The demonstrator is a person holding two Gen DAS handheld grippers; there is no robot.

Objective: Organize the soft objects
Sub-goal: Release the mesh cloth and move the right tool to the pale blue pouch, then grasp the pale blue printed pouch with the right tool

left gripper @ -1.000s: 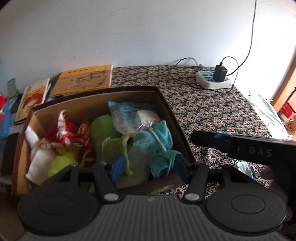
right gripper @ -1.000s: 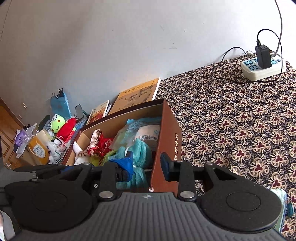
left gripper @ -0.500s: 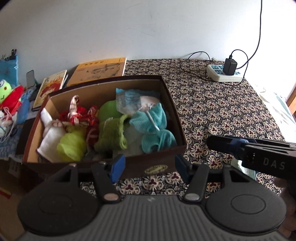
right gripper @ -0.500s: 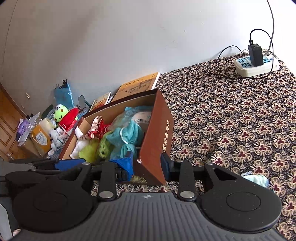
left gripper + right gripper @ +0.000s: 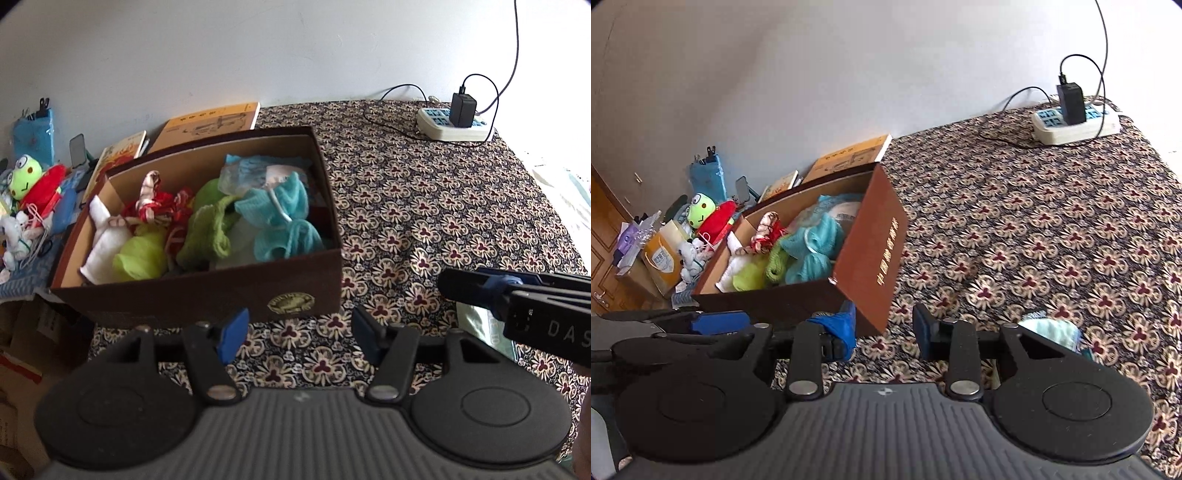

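Left wrist view: the left gripper (image 5: pixel 297 330) is seen nearest, its blue-padded jaws spread wide with nothing between them, above the floral-patterned cloth (image 5: pixel 424 206). The right gripper (image 5: pixel 884 326) is likewise seen parted and empty; its jaws have just been opening. A pale green folded cloth (image 5: pixel 1051 330) lies just beside its right finger. Beyond, the brown cardboard box (image 5: pixel 207 291) is filled with soft fabric items, a teal knitted piece (image 5: pixel 280 218) among them. Farthest, a white power strip (image 5: pixel 452 125) is set by the wall.
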